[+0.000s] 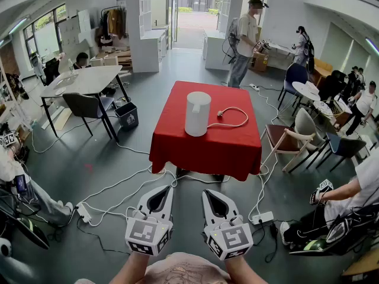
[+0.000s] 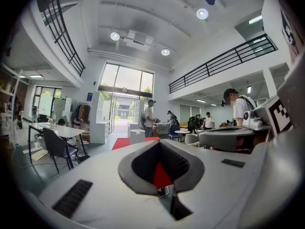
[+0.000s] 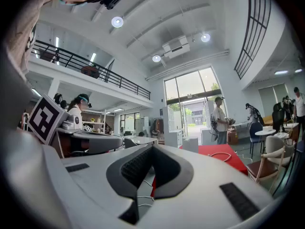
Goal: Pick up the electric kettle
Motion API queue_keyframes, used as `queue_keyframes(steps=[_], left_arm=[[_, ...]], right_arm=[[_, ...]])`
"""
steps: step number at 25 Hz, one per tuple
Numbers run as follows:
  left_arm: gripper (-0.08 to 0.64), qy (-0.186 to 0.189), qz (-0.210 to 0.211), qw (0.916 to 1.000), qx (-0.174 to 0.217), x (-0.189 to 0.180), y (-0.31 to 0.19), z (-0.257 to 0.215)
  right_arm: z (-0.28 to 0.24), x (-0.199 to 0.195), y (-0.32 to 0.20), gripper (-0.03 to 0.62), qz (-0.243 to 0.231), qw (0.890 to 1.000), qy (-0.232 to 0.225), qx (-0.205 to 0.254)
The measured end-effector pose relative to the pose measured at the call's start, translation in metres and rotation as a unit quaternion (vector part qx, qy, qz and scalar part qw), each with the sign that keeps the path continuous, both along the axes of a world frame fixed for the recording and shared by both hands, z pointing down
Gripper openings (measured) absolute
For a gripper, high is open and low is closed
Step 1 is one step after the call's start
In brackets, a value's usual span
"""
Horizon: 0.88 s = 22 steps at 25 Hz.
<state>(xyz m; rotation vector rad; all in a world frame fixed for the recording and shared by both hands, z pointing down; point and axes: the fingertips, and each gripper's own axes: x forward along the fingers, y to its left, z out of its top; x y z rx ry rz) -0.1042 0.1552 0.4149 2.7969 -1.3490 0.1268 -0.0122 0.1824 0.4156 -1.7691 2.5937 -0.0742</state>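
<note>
Left gripper [image 1: 168,189]: bottom centre of the head view, held level, tips pointing up-frame, jaws closed on nothing.
Right gripper [image 1: 206,193]: just beside it, same pose, jaws closed, empty.
Electric kettle [image 1: 197,113]: white, upright, at frame centre on the red-clothed table [image 1: 237,149], well apart from both grippers.
Power cord [image 1: 234,115]: looped to the right of the kettle.

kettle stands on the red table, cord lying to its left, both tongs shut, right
Not quite. The head view shows the cord lying to the right of the kettle. The kettle does stand on the red table, and the left tongs and right tongs are shut.
</note>
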Motion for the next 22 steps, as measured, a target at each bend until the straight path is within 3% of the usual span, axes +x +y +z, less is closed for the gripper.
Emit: queue_keyframes(steps=[15, 22], left_arm=[[-0.006, -0.004, 0.018, 0.9997, -0.013, -0.022, 0.001, -0.002], [-0.006, -0.002, 0.042, 0.9990, -0.014, -0.032, -0.001, 0.005]], right_arm=[[-0.006, -0.031, 0.013, 0.005, -0.049, 0.998, -0.033, 0.010], [0.002, -0.052, 0.021, 0.005, -0.045, 0.999, -0.027, 0.005]])
